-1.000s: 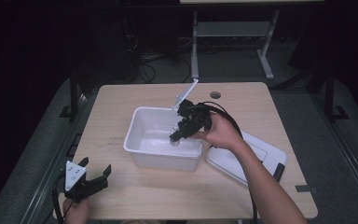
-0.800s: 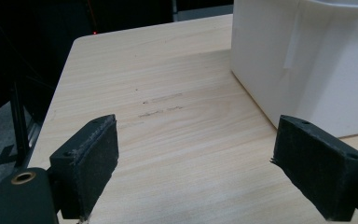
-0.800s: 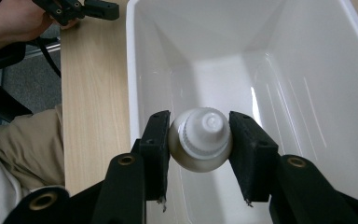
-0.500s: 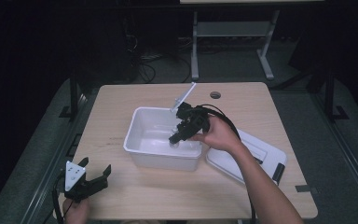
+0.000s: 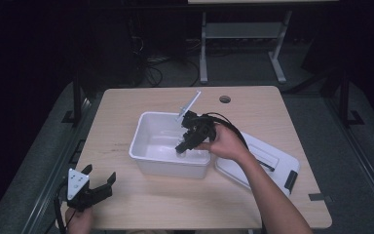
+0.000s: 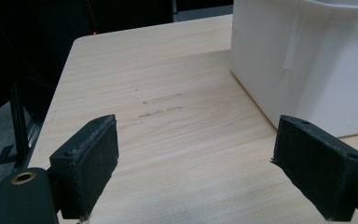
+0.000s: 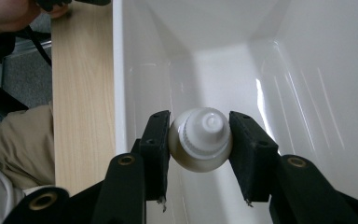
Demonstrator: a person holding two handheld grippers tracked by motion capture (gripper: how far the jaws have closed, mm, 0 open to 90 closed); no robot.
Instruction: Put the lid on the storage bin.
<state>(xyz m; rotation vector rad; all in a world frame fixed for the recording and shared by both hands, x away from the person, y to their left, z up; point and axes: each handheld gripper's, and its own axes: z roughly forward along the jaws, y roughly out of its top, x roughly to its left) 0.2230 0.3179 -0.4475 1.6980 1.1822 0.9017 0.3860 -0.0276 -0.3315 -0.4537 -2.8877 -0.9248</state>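
Observation:
A white plastic bin [image 5: 148,146] stands in the middle of the wooden table [image 5: 126,105]. My right gripper [image 5: 182,150] reaches down into it and is shut on a small white bottle with a ribbed cap [image 7: 200,139], both pads [image 7: 157,144] pressing its sides. In the right gripper view the bottle hangs over the bin's floor [image 7: 223,74], close to the near wall. My left gripper [image 5: 100,183] rests near the table's front left corner. It is open with nothing between its pads [image 6: 93,158], and the bin's outer wall [image 6: 307,70] lies ahead on its right.
The bin's white lid [image 5: 272,158] with a black clip lies flat to the right of the bin. A white strip [image 5: 189,106] sticks up behind the bin. A round cable hole [image 5: 225,99] sits near the table's far edge. Metal frame legs [image 5: 204,48] stand beyond the table.

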